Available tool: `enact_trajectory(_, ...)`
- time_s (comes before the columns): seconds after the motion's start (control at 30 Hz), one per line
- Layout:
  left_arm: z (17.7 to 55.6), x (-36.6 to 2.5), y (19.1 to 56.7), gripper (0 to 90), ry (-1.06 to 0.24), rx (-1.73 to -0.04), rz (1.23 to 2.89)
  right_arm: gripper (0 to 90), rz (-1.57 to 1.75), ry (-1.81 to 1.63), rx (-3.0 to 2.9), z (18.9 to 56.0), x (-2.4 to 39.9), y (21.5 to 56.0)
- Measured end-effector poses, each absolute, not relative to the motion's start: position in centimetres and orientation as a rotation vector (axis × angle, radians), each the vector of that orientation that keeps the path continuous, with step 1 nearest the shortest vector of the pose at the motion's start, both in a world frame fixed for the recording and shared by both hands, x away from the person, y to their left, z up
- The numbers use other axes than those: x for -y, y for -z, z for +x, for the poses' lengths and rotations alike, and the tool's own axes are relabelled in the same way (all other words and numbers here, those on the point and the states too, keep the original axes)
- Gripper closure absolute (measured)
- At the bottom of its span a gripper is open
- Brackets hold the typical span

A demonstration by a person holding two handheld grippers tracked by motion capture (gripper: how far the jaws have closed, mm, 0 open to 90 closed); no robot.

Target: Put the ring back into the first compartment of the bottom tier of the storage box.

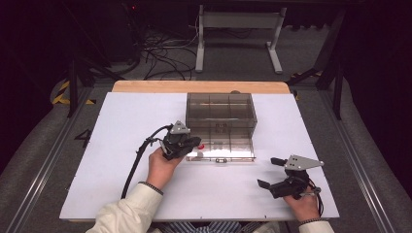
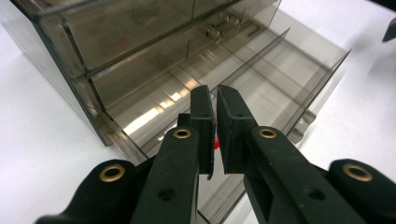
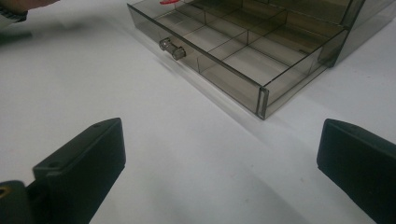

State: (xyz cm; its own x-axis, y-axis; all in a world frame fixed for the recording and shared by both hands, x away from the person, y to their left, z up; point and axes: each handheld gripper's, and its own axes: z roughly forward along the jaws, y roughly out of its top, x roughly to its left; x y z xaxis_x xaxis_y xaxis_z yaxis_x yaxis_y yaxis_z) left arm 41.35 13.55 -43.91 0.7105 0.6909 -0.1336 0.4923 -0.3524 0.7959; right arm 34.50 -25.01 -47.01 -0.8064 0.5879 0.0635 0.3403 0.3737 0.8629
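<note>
A smoky clear drawer cabinet (image 1: 221, 108) stands at the middle of the white table. Its bottom drawer (image 1: 243, 156) is pulled out toward me and is split into compartments (image 3: 243, 58). My left gripper (image 1: 197, 143) hangs over the drawer's left end, jaws nearly together (image 2: 215, 100). It is shut on a small red piece (image 2: 215, 141), whose tip also peeks out at the drawer's far corner (image 3: 168, 2). My right gripper (image 1: 268, 172) rests low on the table right of the drawer, open, with nothing between its fingers (image 3: 84, 158).
The drawer's small knob (image 3: 172, 49) faces the table's front edge. Bare white tabletop (image 1: 121, 126) lies left of the cabinet and in front of the drawer. A wooden strip (image 1: 145, 86) runs behind the cabinet. Cables and a desk frame (image 1: 238, 22) stand on the floor beyond.
</note>
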Motion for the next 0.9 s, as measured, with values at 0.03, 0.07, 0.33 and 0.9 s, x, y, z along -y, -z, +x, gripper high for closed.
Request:
enact_trajectory(0.03, 41.4, -13.5, 44.0, 85.5, -0.278, -0.903, 2.034, 1.7, 0.823, -1.404, -2.382, 34.5, 25.0, 47.0)
enact_trajectory(0.07, 41.4, -13.5, 44.1, 85.5, -0.271, -0.911, 2.031, 1.7, 0.822, -1.404, -2.383, 34.5, 25.0, 47.0)
enact_trajectory(0.33, 41.6, -13.3, 44.6, 85.5, -0.289, -0.918, 2.062, 1.7, 0.822, -1.405, -2.383, 34.5, 25.0, 47.0)
enact_trajectory(0.9, 41.9, -12.9, 45.1, 85.2, -0.336, -0.914, 2.111, 2.0, 0.821, -1.402, -2.386, 34.5, 25.0, 47.0)
